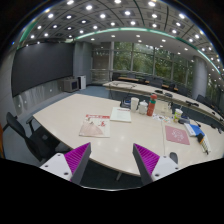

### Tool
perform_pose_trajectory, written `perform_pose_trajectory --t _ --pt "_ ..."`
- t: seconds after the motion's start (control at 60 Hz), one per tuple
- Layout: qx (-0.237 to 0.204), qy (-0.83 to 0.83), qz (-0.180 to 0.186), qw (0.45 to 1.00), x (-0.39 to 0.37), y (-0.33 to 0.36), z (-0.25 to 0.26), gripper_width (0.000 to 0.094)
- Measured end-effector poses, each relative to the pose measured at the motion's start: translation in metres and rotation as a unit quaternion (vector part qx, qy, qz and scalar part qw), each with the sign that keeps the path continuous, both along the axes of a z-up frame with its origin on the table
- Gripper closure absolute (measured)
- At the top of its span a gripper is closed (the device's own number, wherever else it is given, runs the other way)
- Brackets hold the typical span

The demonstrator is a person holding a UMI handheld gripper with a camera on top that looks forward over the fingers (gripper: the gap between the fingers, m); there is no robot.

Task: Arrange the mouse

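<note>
Item: gripper (110,160), low centre of frame, fingers spread wide with nothing between them, held high above a long pale table (60,115). Item: mouse (173,157), a small pale rounded object, apparently the one meant, lying on the table at lower right just beyond the right finger, below a pink mat (177,133). Handling, by estimate: light, rigid, smooth-shelled and liable to slip; best pinched across its two long sides near mid-body.
</note>
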State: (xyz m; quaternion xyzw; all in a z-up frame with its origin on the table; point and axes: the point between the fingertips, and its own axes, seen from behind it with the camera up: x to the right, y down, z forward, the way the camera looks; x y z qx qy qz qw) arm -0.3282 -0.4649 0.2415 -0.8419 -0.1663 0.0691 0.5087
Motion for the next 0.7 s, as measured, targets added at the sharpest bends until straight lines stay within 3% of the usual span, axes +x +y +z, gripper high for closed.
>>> perform_pose_trajectory --t 0.317,0.483,0.7 --pt "-0.039 -0.017 -0.064 0.997 0.023 -0.001 -0.064 0.0078" --pt "-0.074 -0.03 -0.107 0.991 0.094 -0.009 -0.115 0.008" --pt "-0.084 -0.056 -0.172 0.98 0.213 0.025 -0.18 0.0078"
